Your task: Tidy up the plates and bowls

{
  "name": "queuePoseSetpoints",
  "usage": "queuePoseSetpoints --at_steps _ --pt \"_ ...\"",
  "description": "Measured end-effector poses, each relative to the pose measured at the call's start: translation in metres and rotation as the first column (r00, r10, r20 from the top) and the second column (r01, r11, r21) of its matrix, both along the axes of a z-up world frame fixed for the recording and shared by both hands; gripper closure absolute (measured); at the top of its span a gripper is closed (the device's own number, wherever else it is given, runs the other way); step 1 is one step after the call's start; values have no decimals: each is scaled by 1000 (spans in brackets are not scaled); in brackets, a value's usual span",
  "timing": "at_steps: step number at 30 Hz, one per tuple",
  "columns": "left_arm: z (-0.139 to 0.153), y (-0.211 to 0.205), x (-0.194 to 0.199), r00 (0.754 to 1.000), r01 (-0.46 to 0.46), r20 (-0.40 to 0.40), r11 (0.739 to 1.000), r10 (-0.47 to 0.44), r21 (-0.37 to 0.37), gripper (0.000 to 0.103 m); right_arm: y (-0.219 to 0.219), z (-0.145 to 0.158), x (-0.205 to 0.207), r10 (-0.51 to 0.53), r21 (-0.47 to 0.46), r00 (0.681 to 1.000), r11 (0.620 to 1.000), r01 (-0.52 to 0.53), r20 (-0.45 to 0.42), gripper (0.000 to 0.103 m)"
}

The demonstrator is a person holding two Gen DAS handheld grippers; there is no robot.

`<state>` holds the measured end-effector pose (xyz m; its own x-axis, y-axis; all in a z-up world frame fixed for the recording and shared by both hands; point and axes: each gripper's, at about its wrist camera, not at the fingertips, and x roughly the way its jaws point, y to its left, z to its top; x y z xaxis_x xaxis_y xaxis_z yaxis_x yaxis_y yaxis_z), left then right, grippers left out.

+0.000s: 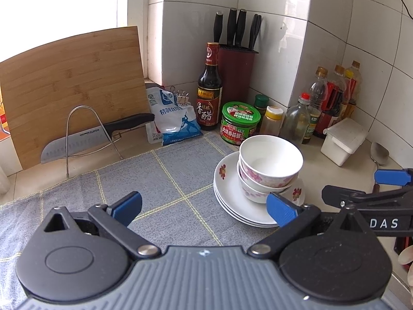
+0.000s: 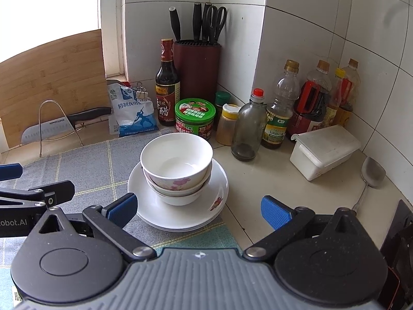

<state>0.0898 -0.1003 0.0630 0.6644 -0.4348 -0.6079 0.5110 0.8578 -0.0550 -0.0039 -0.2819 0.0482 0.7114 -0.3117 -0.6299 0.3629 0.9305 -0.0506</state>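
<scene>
Two white bowls (image 1: 269, 164) (image 2: 176, 161) with pink flowers are nested on a stack of white plates (image 1: 232, 201) (image 2: 178, 217). The stack sits at the right edge of a grey checked cloth (image 1: 155, 178) (image 2: 85, 165). My left gripper (image 1: 205, 209) is open, low over the cloth, with its right fingertip in front of the plates. My right gripper (image 2: 198, 210) is open too, just in front of the stack, nothing between its fingers. Each gripper shows at the edge of the other's view.
Behind the stack stand a green-lidded jar (image 1: 240, 122) (image 2: 195, 117), a vinegar bottle (image 1: 209, 90), a knife block (image 2: 197, 64), several oil and sauce bottles (image 2: 277, 108) and a white lidded box (image 2: 322, 152). A cutting board (image 1: 72, 87), a knife (image 1: 85, 139) and a salt bag (image 1: 174, 118) lie left. A spoon (image 2: 371, 178) lies right.
</scene>
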Motion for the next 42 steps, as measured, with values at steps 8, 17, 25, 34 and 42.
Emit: queuePoseSetpoints --at_steps 8,17,25,34,42 --pt "0 1 1 1000 -3 -3 1000 3 -1 1 1 1 1 0 -7 1000 1000 0 -2 0" --pt "0 0 2 1000 -2 -3 1000 2 0 1 0 1 1 1 -8 1000 1000 -1 -2 0" --pt "1 -1 3 1000 -8 -2 1000 8 0 1 0 2 1 0 -9 1000 1000 0 -1 0" --pt "1 0 3 1000 -7 -2 1000 7 0 1 0 2 0 -1 -11 1000 1000 1 -1 0" --pt "1 -1 5 1000 -6 -1 1000 6 -2 1 -2 5 1 1 -19 1000 1000 -1 -2 0"
